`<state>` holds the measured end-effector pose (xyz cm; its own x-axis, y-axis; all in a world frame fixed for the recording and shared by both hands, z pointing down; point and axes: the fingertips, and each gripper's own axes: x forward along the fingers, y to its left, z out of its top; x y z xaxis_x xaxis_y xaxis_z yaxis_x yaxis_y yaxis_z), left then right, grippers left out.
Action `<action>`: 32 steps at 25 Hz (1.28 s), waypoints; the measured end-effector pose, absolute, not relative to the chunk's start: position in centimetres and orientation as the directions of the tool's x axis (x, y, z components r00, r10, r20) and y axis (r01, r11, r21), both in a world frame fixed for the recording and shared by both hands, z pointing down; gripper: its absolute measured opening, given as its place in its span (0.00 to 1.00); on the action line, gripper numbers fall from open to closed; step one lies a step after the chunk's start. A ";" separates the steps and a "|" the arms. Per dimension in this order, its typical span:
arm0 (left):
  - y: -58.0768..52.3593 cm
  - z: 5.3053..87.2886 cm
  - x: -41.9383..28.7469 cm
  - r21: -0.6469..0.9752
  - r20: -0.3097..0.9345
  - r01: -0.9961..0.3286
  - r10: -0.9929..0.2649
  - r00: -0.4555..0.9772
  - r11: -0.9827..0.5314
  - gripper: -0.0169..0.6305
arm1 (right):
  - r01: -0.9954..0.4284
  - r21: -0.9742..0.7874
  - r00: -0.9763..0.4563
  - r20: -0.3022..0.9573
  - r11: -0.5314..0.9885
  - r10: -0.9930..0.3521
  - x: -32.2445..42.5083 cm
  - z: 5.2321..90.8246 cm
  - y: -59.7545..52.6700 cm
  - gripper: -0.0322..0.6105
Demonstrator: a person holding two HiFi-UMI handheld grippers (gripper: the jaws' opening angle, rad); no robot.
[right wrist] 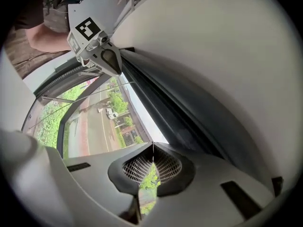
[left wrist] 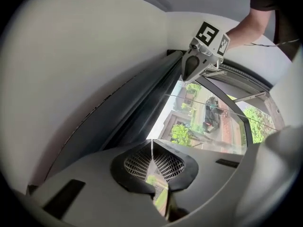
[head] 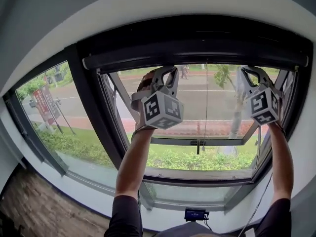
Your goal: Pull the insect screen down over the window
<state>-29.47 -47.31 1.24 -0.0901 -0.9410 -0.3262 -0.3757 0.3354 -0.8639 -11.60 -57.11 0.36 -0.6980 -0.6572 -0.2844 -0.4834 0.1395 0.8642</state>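
Note:
The insect screen is rolled up in a dark housing (head: 197, 53) along the top of the window frame, seen too in the left gripper view (left wrist: 142, 103) and the right gripper view (right wrist: 175, 112). A thin pull cord (head: 206, 102) hangs from its middle to a small dark handle (head: 197, 143). My left gripper (head: 165, 74) is raised just under the housing's left part. Its mesh pads (left wrist: 139, 162) meet at the tips with nothing between them. My right gripper (head: 251, 75) is up near the right end, also shut and empty (right wrist: 153, 148).
Below the housing, a window sash (head: 197, 142) stands tilted outward over a street and hedges. A fixed pane (head: 54, 112) lies to the left, behind a dark post (head: 96, 112). White wall curves above the frame. A small dark device (head: 195, 214) sits at the sill.

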 end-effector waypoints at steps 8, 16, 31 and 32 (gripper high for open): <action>-43.3 0.8 -28.9 -0.878 -0.394 -0.255 -0.914 -0.091 0.404 0.05 | -0.476 0.878 -0.708 -0.347 0.052 -0.615 -11.6 0.9 -54.0 0.07; -43.6 -1.1 -28.4 -0.938 -0.310 -0.118 -0.941 -0.140 0.326 0.12 | -0.391 0.920 -0.738 -0.338 -0.037 -0.584 -11.3 -0.5 -51.6 0.07; -46.0 -0.3 -28.0 -0.981 -0.191 0.004 -0.963 -0.188 0.194 0.12 | -0.276 0.958 -0.754 -0.263 -0.074 -0.602 -13.6 -1.0 -51.3 0.11; -46.1 -0.2 -27.9 -0.982 -0.190 0.016 -0.963 -0.194 0.190 0.12 | -0.262 0.962 -0.754 -0.252 -0.075 -0.607 -13.7 -1.0 -51.4 0.11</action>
